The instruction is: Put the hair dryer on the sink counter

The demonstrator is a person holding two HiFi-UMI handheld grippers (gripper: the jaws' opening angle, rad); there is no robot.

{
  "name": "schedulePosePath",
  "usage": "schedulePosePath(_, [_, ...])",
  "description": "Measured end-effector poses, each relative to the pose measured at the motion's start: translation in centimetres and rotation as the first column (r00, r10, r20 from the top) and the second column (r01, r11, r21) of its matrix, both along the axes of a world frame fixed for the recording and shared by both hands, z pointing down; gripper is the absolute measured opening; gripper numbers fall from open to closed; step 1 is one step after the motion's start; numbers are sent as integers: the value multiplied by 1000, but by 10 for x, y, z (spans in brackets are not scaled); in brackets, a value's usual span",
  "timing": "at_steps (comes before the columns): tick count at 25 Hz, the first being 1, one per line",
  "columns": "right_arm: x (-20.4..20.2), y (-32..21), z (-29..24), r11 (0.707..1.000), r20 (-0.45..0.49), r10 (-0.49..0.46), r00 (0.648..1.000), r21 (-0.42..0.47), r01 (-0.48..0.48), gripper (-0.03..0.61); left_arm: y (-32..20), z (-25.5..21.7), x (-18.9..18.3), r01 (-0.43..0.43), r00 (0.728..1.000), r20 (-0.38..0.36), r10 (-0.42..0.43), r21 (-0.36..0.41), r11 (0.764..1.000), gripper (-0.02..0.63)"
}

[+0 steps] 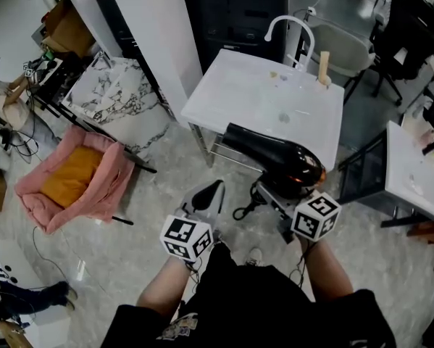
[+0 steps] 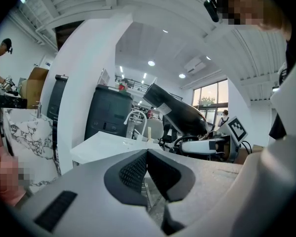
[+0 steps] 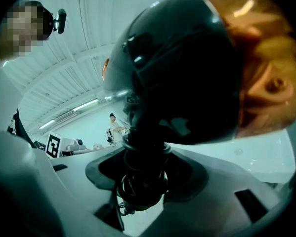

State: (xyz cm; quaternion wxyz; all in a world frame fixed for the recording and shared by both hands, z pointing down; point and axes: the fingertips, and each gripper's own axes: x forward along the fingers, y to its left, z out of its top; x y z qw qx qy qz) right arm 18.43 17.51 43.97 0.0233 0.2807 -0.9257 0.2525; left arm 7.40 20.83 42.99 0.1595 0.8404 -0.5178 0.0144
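holding the hair dryer [image 1: 274, 158] by its handle in the clenched right claw [image 1: 278, 200], nozzle toward the sink counter [image 1: 231, 96] at upper centre for set-down, left claw [image 1: 206, 196] closed empty.

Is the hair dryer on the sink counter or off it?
Off it: the right gripper clamps the hair dryer by its handle, held up near the sink counter.

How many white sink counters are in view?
2. The sink counter with the faucet is straight ahead, beyond the hair dryer; the second counter is at the head view's right edge, cut off. More may be hidden.
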Motion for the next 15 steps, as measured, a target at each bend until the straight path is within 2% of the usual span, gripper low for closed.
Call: schedulePosePath(15, [-83,-67,-4,999,2,45,999,-5,-45,222,-58,-7,-91,-33,999,13,33,1,999,3])
